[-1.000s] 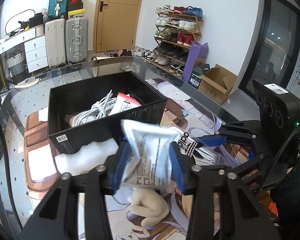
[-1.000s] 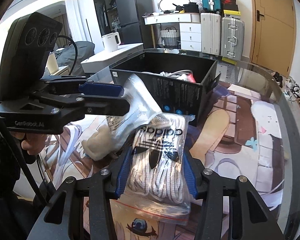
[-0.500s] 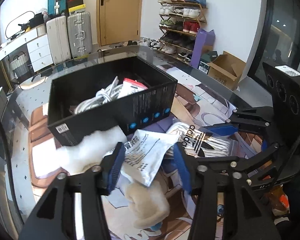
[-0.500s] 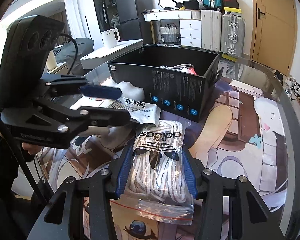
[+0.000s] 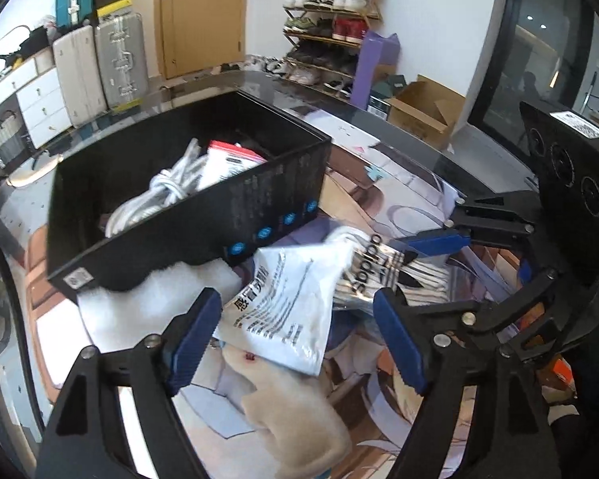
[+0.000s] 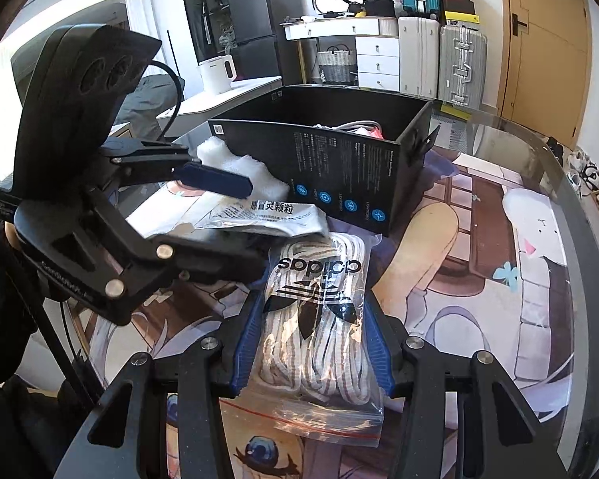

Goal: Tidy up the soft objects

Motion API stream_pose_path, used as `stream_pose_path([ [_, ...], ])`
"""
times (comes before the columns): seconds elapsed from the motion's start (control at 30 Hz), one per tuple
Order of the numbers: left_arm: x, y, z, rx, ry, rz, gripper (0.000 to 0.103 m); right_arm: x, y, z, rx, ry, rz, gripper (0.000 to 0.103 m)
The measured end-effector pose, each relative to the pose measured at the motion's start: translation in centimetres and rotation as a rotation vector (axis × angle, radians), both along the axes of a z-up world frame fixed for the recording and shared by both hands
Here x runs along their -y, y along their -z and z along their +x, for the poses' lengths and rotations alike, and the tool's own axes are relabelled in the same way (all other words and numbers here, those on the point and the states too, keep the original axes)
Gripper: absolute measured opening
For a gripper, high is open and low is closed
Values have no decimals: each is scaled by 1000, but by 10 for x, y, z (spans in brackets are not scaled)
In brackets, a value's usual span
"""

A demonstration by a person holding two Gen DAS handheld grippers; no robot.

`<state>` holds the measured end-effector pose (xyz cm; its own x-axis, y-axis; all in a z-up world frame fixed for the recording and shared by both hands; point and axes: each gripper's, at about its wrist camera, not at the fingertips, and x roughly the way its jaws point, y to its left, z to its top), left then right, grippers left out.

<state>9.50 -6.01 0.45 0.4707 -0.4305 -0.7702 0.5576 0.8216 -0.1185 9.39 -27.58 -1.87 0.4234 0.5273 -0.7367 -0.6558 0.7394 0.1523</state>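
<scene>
Judging from how things lie, the sorting is only partly done. A black box (image 5: 187, 215) sits in the upper left of the left wrist view, and inside it lie a coil of white cable (image 5: 159, 195) and a red-topped packet (image 5: 227, 159); these look already put away. Everything else is outside the box on the printed mat (image 6: 499, 247).

The left gripper (image 5: 295, 339) fills the bottom of its view, and its jaws are opening. A white sachet (image 5: 283, 307) with black print lies between them at centre frame, but the blue pads stand clear of it on both sides, so it is released, not gripped. It rests on the mat just in front of the box, partly over a beige plush (image 5: 299, 411) at bottom centre. A strip of white foam (image 5: 159, 299) lies against the box's near wall, left of centre.

The right gripper (image 6: 311, 343) is clenched on a clear zip bag of laces (image 6: 319, 319) at lower centre of the right wrist view, both pads pressing the bag's sides. The bag's far end touches the sachet's edge; I cannot tell whether the bag is lifted or resting on the mat.

What seems left: the bag, the sachet, the plush and the foam all appear to need a place, most likely the box. The bag looks nearest to going in, since it is already grasped and the box stands just beyond it.
</scene>
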Motion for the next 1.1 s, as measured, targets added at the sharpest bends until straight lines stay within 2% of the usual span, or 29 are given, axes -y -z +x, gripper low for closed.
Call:
stream_pose_path([
  [0.17, 4, 0, -6, -9, 31, -15, 76, 4, 1, 2, 0, 8, -4, 49],
  [0.47, 6, 9, 7, -38, -11, -16, 76, 11, 2, 2, 1, 22, -8, 49],
  [0.53, 4, 9, 8, -33, -22, -8, 65, 12, 2, 3, 1, 25, -8, 49],
  [0.57, 4, 10, 8, -29, -28, -5, 54, 12, 2, 3, 1, 26, -7, 49],
  [0.73, 1, 7, 3, 24, -51, 6, 36, 12, 2, 3, 3, 25, -8, 49],
  [0.8, -1, 4, 2, 36, -63, 4, 19, 11, 3, 3, 5, 26, -9, 49],
  [0.9, -5, 2, 0, 43, -74, -11, 15, 11, 2, 1, 8, 27, -11, 49],
  [1.1, -8, -4, -7, 64, -83, -38, 14, 10, -3, -4, 17, 27, -11, 49],
])
